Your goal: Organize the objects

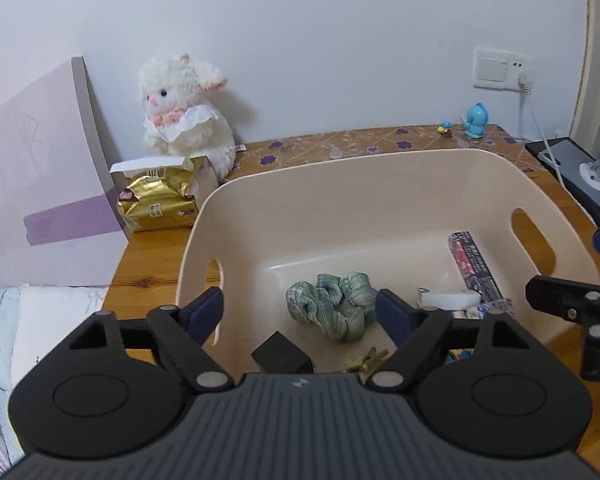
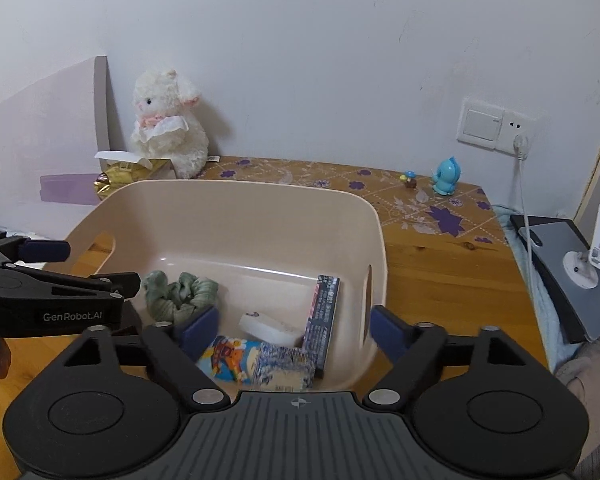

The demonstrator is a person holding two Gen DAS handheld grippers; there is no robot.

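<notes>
Hovering with both jaws apart, only the left gripper (image 1: 300, 312) shows the basket's (image 1: 340, 184) black block (image 1: 282, 354).

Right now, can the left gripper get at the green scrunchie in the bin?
Probably yes: the left gripper is open over the bin, and the green scrunchie lies uncovered just ahead between its fingers.

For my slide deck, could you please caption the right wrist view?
Open right gripper poised over a beige bin holding a green scrunchie, white eraser and printed packets.
</notes>
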